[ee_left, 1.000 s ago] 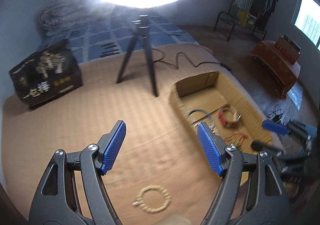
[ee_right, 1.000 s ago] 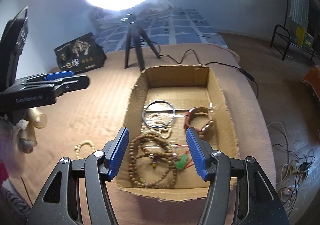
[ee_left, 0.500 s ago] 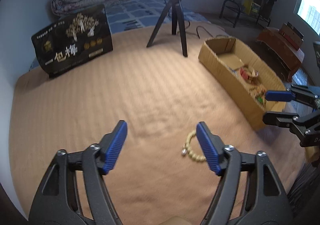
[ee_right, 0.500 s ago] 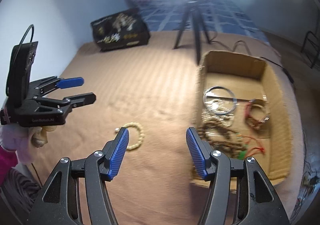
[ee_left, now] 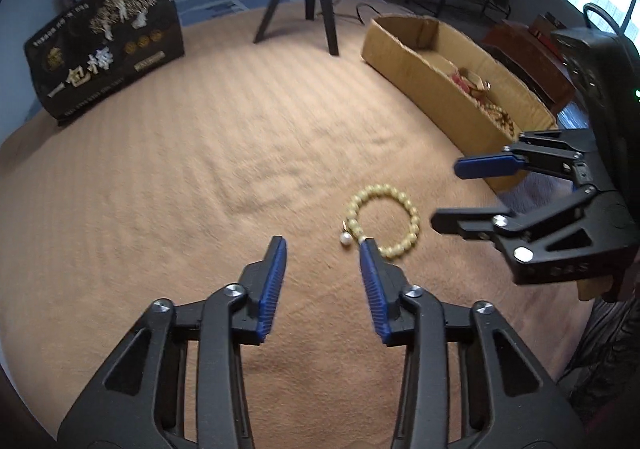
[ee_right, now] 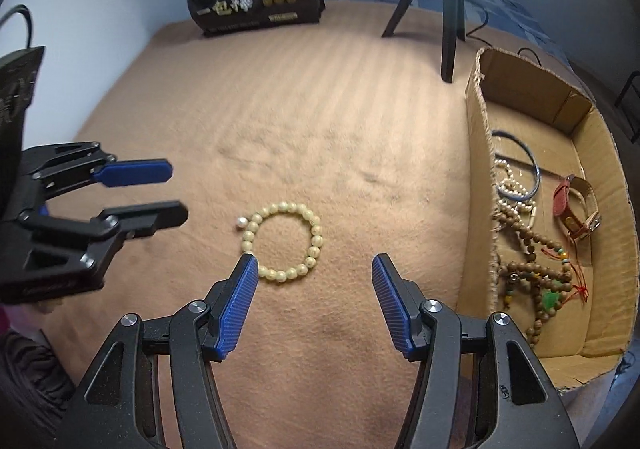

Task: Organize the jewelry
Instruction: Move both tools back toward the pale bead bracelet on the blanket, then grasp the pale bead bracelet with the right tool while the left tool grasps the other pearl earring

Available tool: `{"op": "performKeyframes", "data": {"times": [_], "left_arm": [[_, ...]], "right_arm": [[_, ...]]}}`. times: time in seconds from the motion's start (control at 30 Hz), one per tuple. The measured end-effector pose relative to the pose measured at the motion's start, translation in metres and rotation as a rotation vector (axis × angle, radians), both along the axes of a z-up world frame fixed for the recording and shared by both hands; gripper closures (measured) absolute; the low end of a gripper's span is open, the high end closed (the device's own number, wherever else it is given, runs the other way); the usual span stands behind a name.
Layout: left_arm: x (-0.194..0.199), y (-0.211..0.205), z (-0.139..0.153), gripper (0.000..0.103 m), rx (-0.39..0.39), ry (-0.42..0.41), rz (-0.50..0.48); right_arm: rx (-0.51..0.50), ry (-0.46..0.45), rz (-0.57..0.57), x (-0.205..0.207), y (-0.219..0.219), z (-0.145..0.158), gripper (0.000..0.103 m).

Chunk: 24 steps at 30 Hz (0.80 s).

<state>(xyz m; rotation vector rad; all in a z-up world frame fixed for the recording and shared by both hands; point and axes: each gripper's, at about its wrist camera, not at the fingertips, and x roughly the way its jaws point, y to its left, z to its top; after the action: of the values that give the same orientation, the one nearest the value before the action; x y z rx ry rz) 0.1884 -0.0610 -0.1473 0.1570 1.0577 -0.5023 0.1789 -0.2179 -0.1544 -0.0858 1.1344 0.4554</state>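
Note:
A pale yellow bead bracelet [ee_left: 384, 221] [ee_right: 285, 241] with a small white pearl charm lies flat on the tan carpet. My left gripper [ee_left: 322, 245] hovers just short of it, its jaws closing with only carpet between them; the right fingertip edges the bracelet's near side. My right gripper [ee_right: 314, 263] hangs over the bracelet's near edge, jaws closing, nothing pinched. Each gripper also shows in the other's view: the right gripper [ee_left: 460, 193] and the left gripper [ee_right: 176, 189]. A cardboard box [ee_right: 478, 137] [ee_left: 404, 57] to the right holds several bracelets and bead strings.
A black printed bag [ee_left: 104, 53] [ee_right: 256, 9] stands at the far edge of the carpet. Black tripod legs [ee_left: 312, 5] [ee_right: 450, 37] stand beyond the box. A dark red cabinet [ee_left: 532, 57] and a metal rack sit on the floor at the right.
Both grippers swung away from the box and sank toward the yellow bracelet, which now lies just ahead of their tips. The left jaws narrowed markedly, the right jaws slightly.

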Motion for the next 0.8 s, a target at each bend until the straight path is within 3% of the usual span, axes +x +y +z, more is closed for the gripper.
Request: {"op": "performKeyframes", "data": {"times": [0.3, 0.43, 0.57, 0.63, 0.8], "left_arm": [[0.001, -0.008, -0.012, 0.071, 0.002, 0.012, -0.027], [0.003, -0.014, -0.018, 0.078, 0.011, 0.025, -0.045], [0.004, -0.019, -0.023, 0.078, 0.022, 0.026, -0.052], [0.005, -0.02, -0.024, 0.078, 0.022, 0.025, -0.052], [0.008, -0.024, -0.028, 0.078, 0.034, 0.025, -0.053]], "right_arm": [[-0.032, 0.029, -0.021, 0.009, 0.004, -0.02, 0.062], [-0.023, 0.039, -0.022, 0.01, 0.003, -0.025, 0.063], [-0.031, 0.034, -0.015, 0.01, 0.004, -0.026, 0.063], [-0.045, 0.03, -0.024, 0.01, 0.003, -0.026, 0.073], [-0.047, 0.035, -0.04, 0.014, -0.002, -0.026, 0.084]]}}
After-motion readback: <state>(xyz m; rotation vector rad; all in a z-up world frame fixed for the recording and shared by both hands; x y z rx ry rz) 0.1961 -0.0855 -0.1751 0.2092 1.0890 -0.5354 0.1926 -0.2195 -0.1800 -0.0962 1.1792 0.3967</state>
